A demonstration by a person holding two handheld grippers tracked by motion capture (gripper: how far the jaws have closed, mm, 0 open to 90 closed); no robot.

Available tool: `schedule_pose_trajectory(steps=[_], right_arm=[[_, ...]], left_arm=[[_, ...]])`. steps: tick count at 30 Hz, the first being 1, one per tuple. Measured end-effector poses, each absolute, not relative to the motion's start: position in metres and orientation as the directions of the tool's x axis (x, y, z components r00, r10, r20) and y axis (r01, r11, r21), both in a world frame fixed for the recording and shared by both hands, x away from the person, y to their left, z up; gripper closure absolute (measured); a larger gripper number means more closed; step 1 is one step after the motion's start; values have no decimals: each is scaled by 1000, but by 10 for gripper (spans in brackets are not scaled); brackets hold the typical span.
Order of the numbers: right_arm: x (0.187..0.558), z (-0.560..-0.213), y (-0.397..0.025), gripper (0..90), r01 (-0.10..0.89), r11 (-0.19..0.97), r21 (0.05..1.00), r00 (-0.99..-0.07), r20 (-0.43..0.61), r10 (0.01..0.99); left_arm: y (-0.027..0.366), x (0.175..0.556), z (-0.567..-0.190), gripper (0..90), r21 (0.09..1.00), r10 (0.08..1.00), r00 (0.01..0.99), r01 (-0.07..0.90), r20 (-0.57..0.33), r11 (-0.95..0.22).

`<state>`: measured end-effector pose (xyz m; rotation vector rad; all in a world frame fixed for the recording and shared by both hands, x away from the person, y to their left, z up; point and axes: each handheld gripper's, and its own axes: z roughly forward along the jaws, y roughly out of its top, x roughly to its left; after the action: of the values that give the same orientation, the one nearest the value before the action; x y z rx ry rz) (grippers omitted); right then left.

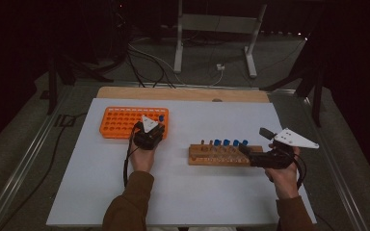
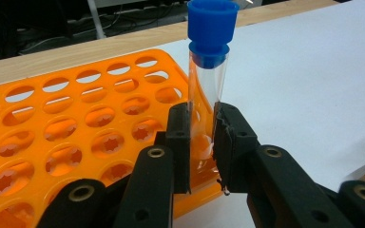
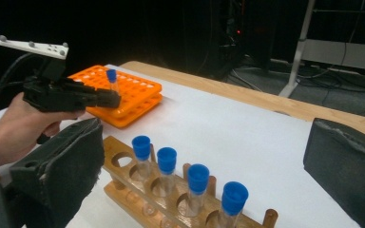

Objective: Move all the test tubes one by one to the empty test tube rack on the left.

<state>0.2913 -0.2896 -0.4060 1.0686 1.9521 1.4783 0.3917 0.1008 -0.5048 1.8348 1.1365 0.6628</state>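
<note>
We are seating one capped tube [image 2: 208, 71] in the orange rack [image 2: 76, 137], left gripper [image 2: 203, 147] fingers clenched on it; four tubes [image 3: 185, 183] are waiting in the wooden rack [image 3: 123, 152] beside it, right gripper [image 3: 209, 161] fingers spread wide.

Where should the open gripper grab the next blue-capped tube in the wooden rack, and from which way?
Probably the blue-capped tube nearest the right gripper. Grip its clear glass just under the cap, coming level from the side with one jaw each side. It stands upright in the wooden rack, its top poking up free, so it can lift straight out.
</note>
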Motion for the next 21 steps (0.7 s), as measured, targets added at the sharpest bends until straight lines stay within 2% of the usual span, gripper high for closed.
schedule_pose_trajectory(steps=[3, 5, 12, 19, 21], right_arm=[[292, -407, -289, 1, 304, 128, 944, -583, 78, 809], [292, -408, -290, 1, 306, 130, 943, -578, 75, 812], [296, -412, -295, 1, 327, 118, 938, -559, 91, 824], [301, -420, -292, 22, 360, 123, 925, -557, 107, 823], [302, -422, -292, 38, 367, 123, 922, -557, 112, 823]], left_arm=[[102, 392, -504, 767, 870, 894, 447, 447, -16, -208], [103, 391, -504, 657, 873, 895, 445, 449, -34, -190], [111, 380, -494, 369, 895, 889, 442, 437, -123, -93], [126, 364, -480, 202, 909, 853, 471, 416, -224, 9], [129, 359, -477, 197, 912, 842, 485, 409, -234, 18]])
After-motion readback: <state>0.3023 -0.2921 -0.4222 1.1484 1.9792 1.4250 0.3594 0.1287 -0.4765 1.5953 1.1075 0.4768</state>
